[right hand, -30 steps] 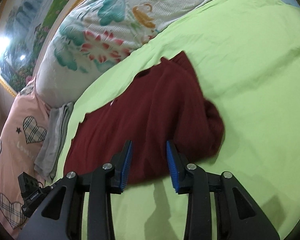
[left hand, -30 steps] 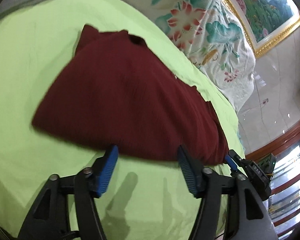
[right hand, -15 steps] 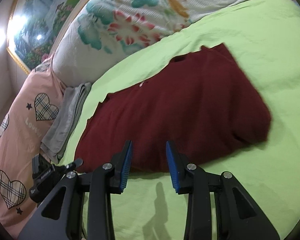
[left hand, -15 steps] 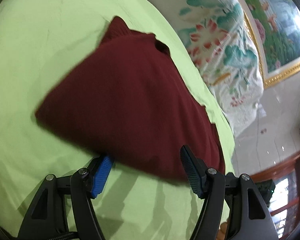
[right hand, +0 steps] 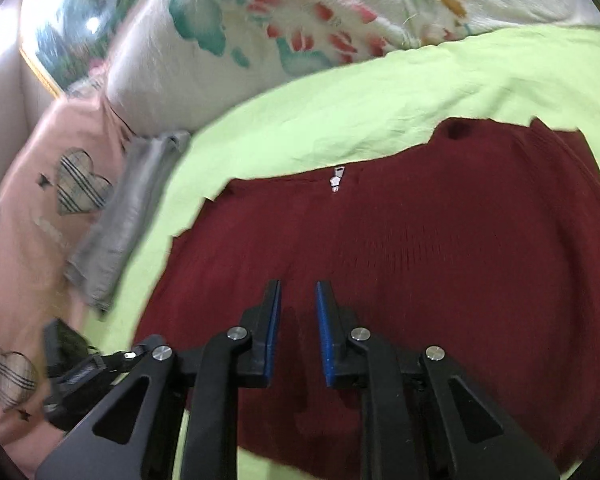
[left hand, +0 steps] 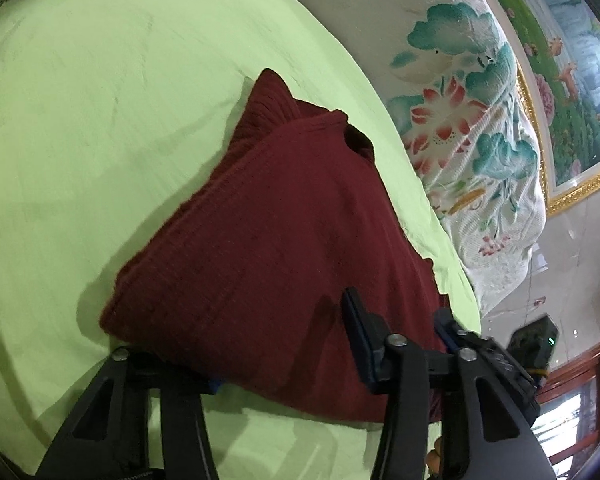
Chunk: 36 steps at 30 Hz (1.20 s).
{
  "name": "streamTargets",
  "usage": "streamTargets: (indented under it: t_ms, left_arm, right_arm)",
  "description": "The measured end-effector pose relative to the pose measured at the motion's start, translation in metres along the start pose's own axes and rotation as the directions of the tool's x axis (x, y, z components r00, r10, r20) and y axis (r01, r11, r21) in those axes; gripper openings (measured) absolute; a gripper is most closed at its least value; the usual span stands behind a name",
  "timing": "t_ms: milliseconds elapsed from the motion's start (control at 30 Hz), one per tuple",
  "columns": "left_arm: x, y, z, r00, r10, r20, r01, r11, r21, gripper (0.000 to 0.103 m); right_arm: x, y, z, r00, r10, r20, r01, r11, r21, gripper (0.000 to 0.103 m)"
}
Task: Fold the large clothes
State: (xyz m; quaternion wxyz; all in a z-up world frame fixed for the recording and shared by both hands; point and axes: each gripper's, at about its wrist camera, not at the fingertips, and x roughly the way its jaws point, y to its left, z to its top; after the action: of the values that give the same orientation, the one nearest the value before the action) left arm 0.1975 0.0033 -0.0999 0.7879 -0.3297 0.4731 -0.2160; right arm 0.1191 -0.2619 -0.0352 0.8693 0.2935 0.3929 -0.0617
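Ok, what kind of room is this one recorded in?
Most likely a bedroom: a bed with a green sheet, a floral quilt, a pink heart-print pillow, and a framed painting on the wall.

Both hand-held grippers (left hand: 288, 344) (right hand: 298, 332) part-closed

A home bedroom. A bed under a lime-green sheet (left hand: 100, 80) carries a floral quilt (left hand: 480, 128) and a pink heart-print pillow (right hand: 40, 208). A gilt-framed landscape painting (left hand: 560, 80) hangs behind.
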Motion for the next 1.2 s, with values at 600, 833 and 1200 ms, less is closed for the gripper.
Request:
streamTargets:
  t_ms: [600, 833, 1200]
  left_arm:
    - [-0.008, -0.14, 0.005, 0.983, -0.181, -0.004, 0.17, 0.915, 0.366, 0.011]
    - [0.056, -0.217, -0.051, 0.967, -0.172, -0.19, 0.252, 0.778, 0.575, 0.01]
    - [0.114, -0.226, -0.115, 0.97, -0.018, -0.241, 0.191, 0.668, 0.719, 0.008]
  right_arm:
    - [0.024, -0.026, -0.008, 0.989, 0.11, -0.099, -0.104, 0.992, 0.067, 0.016]
    - [-0.02, -0.127, -0.003, 0.84, 0.521, 0.154, -0.523, 0.697, 0.491, 0.023]
    - [-0.034, -0.144, 0.019, 0.856, 0.506, 0.105, -0.49, 0.731, 0.475, 0.065]
